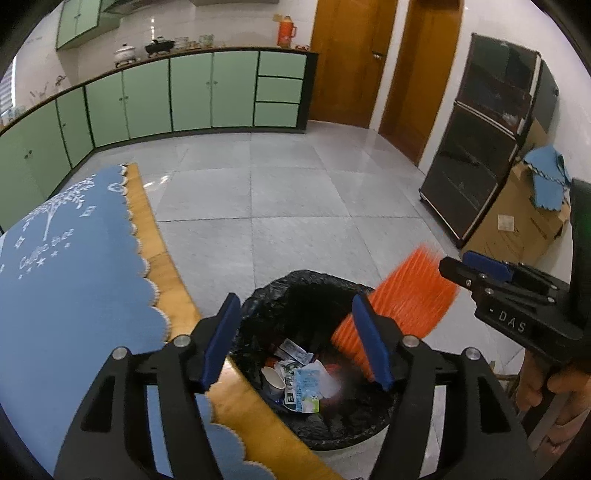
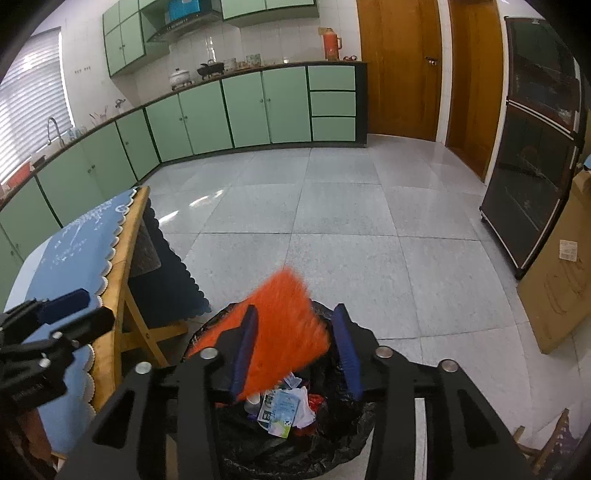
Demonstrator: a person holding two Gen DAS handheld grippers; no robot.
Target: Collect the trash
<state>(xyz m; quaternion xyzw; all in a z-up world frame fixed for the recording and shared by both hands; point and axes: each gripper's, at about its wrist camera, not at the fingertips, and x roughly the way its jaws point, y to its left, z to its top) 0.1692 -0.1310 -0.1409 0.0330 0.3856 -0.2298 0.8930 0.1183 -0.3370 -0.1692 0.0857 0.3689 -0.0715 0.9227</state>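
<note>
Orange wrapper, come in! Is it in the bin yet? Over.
Left claw open, empty. Right claw open, orange wrapper blurred between its fingers, above the trash bin. Not in yet. Nothing blocking.

Home kitchen: green base cabinets [image 2: 258, 110] under a countertop holding pots [image 2: 181, 77] (range hood [image 2: 181, 26] above), sink faucet [image 2: 53, 129].

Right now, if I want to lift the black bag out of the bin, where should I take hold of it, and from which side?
Probably the far rim of the black bag, coming from above. There the plastic bunches into a raised fold over the edge of the bin, which jaws could pinch. The table crowds the left rim, and the orange ribbed sheet leans over the right one.
</note>
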